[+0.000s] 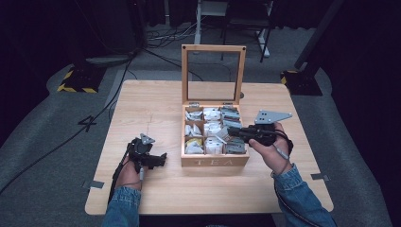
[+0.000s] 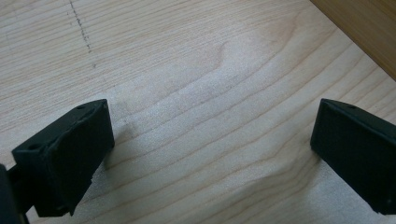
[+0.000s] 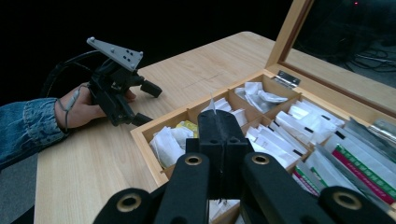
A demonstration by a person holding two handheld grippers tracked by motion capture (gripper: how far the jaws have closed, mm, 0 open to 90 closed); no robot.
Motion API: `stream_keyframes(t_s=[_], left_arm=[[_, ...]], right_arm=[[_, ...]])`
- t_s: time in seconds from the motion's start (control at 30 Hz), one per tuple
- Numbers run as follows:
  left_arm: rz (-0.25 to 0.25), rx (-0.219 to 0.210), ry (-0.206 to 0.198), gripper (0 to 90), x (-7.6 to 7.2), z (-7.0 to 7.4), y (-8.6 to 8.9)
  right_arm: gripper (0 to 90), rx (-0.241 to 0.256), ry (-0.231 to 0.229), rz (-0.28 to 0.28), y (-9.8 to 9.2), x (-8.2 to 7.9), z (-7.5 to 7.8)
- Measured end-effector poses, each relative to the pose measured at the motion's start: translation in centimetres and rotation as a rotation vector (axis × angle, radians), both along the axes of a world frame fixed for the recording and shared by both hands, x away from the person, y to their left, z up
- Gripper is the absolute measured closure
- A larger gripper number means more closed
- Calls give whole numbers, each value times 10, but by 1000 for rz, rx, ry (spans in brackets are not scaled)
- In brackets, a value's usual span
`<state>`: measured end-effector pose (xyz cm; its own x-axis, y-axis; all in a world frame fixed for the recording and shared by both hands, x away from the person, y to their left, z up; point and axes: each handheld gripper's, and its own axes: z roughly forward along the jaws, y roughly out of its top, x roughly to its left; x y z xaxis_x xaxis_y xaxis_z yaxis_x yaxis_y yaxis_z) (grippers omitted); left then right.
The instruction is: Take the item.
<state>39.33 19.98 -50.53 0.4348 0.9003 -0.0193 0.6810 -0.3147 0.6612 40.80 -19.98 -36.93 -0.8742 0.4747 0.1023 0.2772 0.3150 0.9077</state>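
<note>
My right gripper (image 3: 218, 135) has its jaws pressed together on a white tea bag (image 3: 213, 105) over the middle of the open tea box (image 1: 215, 161), centre of the frame. My left gripper (image 1: 161, 159) rests on the table (image 1: 151, 104) at lower left, jaws apart and empty. I judge the bag just lifted out, with setting it down left.

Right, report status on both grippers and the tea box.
Left gripper open, on bare table. Right gripper shut on a tea bag over the open tea box. Nothing in the way.
</note>
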Motion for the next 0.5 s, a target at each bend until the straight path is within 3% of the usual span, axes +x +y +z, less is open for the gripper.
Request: stream_keyframes(t_s=[0.5], left_arm=[[-2, -4, -3, 0, 2, 0, 1]], right_arm=[[900, 29, -16, -127, -49, 0, 11]])
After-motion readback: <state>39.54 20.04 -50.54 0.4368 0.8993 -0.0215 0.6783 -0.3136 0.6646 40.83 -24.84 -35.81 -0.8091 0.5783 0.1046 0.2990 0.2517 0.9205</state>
